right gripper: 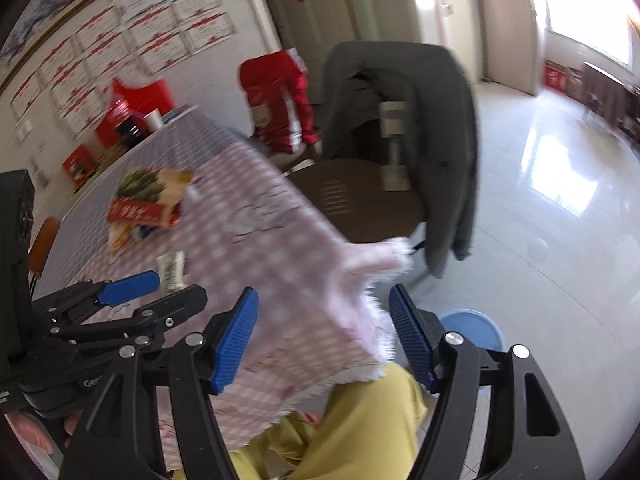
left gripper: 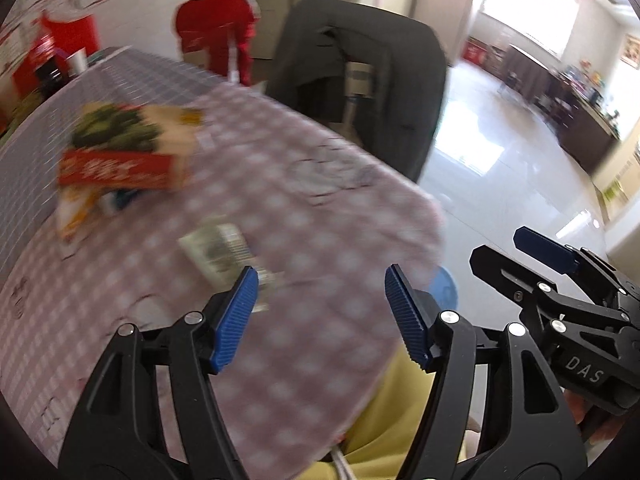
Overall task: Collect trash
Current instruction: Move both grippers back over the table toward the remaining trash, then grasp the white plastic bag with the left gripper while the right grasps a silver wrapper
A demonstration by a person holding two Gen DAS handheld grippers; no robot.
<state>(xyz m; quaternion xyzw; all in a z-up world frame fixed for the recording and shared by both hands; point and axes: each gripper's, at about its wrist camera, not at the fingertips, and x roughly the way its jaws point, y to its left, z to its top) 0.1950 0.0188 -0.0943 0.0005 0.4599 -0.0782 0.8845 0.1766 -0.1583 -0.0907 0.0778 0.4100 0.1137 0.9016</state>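
At ten o'clock on the table [left gripper: 320,208], a pile of snack wrappers [left gripper: 120,160] is lying, with a small crumpled packet [left gripper: 218,250] sitting nearer, at eleven o'clock of the left gripper [left gripper: 320,312]. That gripper is hovering with its jaws apart and nothing between them. At three o'clock, the right gripper [right gripper: 324,332] is likewise gaping empty over the tablecloth's corner, a blue bin [right gripper: 472,330] showing just beyond it.

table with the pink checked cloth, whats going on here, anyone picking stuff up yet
Not yet. A person seated at the table holds a gripper in each hand. The left gripper and right gripper both hover open and empty above the near edge. Trash waits on the cloth: a small wrapper nearest, and a pile of snack packets further back. A blue bin sits on the floor.
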